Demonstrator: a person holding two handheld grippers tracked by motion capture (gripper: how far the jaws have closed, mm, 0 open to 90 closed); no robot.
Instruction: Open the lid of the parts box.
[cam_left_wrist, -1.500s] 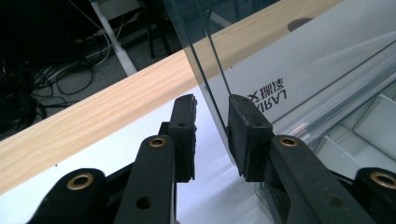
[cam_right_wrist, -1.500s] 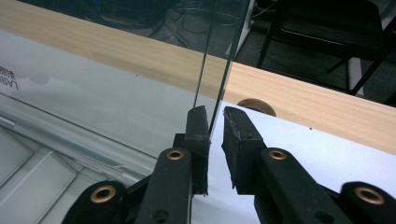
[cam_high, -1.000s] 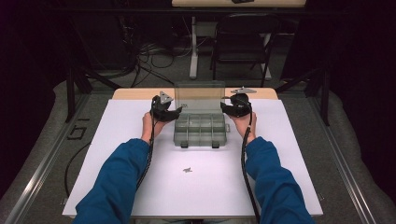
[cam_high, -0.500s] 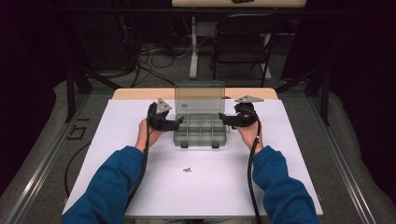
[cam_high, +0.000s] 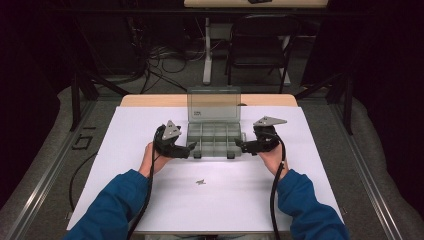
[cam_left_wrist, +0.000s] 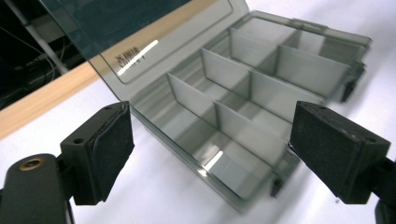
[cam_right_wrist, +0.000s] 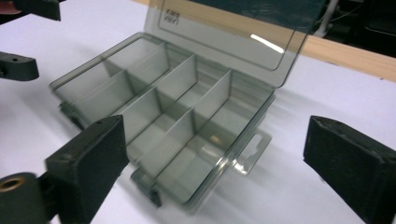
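grippers (cam_high: 192, 148) (cam_high: 239, 146) gape beside open organizer box (cam_high: 214, 137).

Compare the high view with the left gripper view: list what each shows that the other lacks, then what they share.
High view alone: the person's blue sleeves, the right tool, a small dark bit on the white table, and a chair behind.
Left gripper view alone: a close look along the left tool, open, with its black pads.
Both: the clear box with dividers, empty, lid raised.
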